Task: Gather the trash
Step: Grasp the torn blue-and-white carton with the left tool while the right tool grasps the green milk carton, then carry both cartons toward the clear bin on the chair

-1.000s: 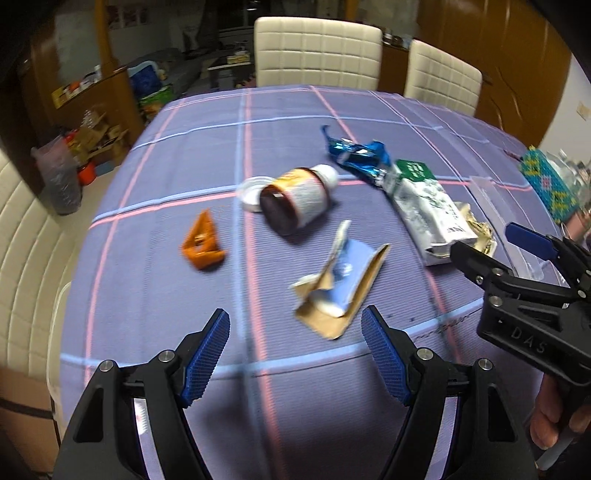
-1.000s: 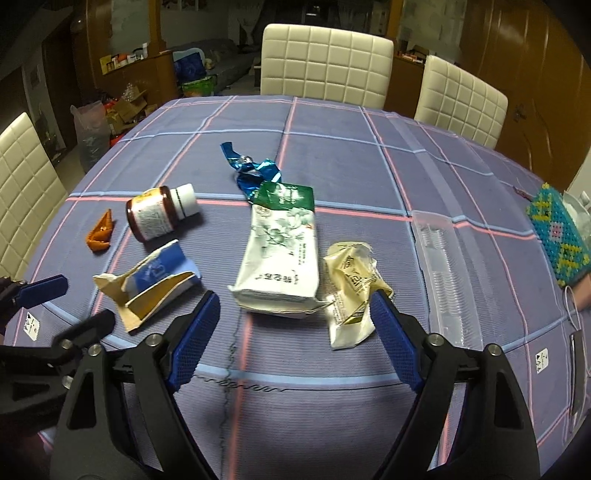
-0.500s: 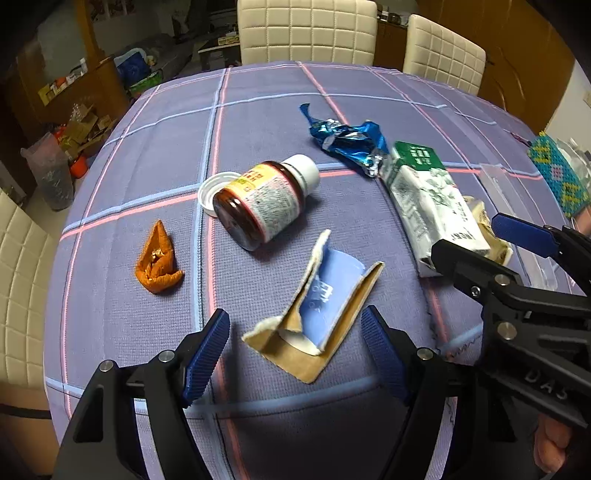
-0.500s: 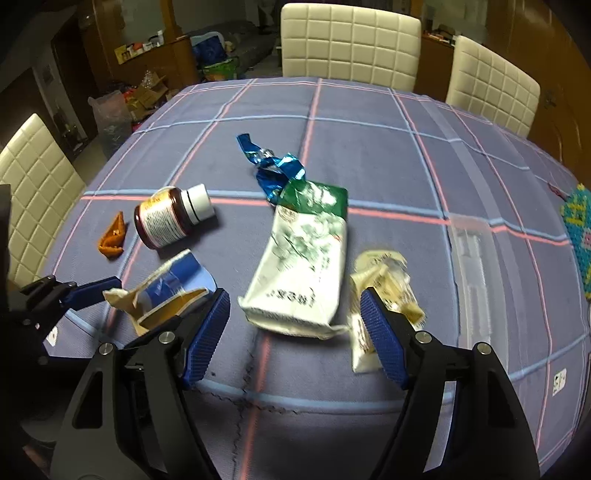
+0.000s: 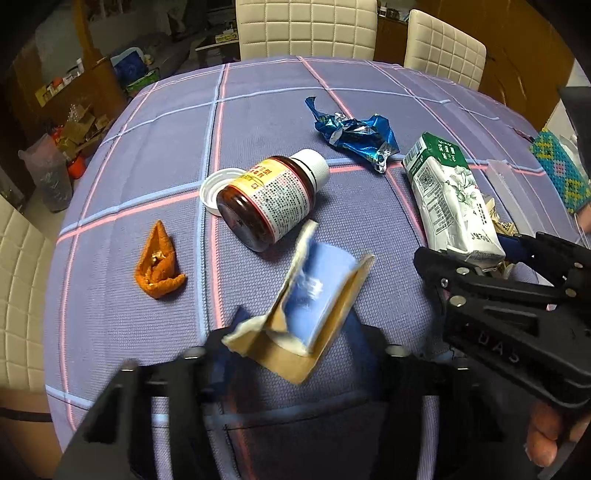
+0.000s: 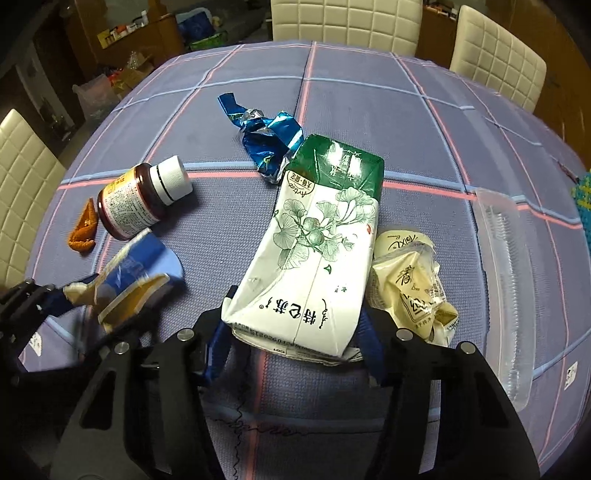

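A torn blue and brown cardboard box (image 5: 314, 299) stands bent up between the fingers of my left gripper (image 5: 295, 343). Its jaws are closing and the pads press its sides. My right gripper (image 6: 293, 347) is closing on the near end of a white and green carton (image 6: 317, 240), which lies flat, with both blue pads against its sides. On the purple checked tablecloth (image 5: 147, 147) also lie a brown pill bottle (image 5: 269, 199), a white lid (image 5: 218, 188), an orange scrap (image 5: 159, 266), a crumpled blue foil wrapper (image 5: 354, 136) and a cream wrapper (image 6: 410, 284).
A clear plastic tray (image 6: 506, 266) lies to the right of the cream wrapper. A beaded box (image 5: 557, 170) sits at the table's right edge. White padded chairs (image 5: 306, 26) stand at the far side, another at the left. The two grippers are close side by side.
Both grippers moved forward and down over their pieces and narrowed. The cardboard box went from lying flat to folded up between the left fingers. The carton now sits between the right fingers.
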Available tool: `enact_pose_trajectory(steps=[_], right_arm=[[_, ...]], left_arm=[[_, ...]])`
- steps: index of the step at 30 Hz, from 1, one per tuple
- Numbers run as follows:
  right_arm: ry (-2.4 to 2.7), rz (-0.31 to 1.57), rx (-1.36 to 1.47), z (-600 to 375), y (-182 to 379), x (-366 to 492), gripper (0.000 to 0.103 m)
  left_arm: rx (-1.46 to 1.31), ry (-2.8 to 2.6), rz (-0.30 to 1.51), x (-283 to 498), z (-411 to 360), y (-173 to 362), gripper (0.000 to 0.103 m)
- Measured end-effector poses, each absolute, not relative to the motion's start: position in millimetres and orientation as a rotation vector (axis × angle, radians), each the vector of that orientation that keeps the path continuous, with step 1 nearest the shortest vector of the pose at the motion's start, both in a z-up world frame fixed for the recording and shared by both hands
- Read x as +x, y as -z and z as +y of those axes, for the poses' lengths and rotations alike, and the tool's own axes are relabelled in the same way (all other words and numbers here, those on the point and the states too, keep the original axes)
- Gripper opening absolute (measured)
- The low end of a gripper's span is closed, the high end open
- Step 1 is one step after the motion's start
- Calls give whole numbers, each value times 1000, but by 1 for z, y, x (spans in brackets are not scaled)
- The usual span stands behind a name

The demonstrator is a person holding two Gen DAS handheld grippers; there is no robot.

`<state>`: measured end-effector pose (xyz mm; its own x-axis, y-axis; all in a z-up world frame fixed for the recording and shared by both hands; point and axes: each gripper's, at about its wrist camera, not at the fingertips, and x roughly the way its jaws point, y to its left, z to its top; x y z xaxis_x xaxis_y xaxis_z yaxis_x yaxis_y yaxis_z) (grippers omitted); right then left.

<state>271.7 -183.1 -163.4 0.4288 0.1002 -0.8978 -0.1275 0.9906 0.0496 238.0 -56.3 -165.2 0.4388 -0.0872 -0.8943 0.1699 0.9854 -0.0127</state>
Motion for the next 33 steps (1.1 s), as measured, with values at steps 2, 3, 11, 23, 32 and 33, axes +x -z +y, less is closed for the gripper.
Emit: enact_pose_trajectory(steps=[2,3,11,23,32,33], right_arm=[[-136,1112,-31,-184,160,268,58],[-134,1109,-34,-185,158,266,58],[-146,1076,-66,-178,139,239,58],[-227,1049,-143,-135,125,189,57],[-333,1031,-233,-72,122,165,57],[-342,1028,-241,-65,121,164,57]], left_arm=[[62,183,1119,236,-54,163,40],[64,181,1118,234,-54,162,39],[79,173,1069,208,-45,145,33],[35,120,1025,168,-3,131,32],[-10,41,995,144,49,124,32],[-17,31,993,142,54,124,32]])
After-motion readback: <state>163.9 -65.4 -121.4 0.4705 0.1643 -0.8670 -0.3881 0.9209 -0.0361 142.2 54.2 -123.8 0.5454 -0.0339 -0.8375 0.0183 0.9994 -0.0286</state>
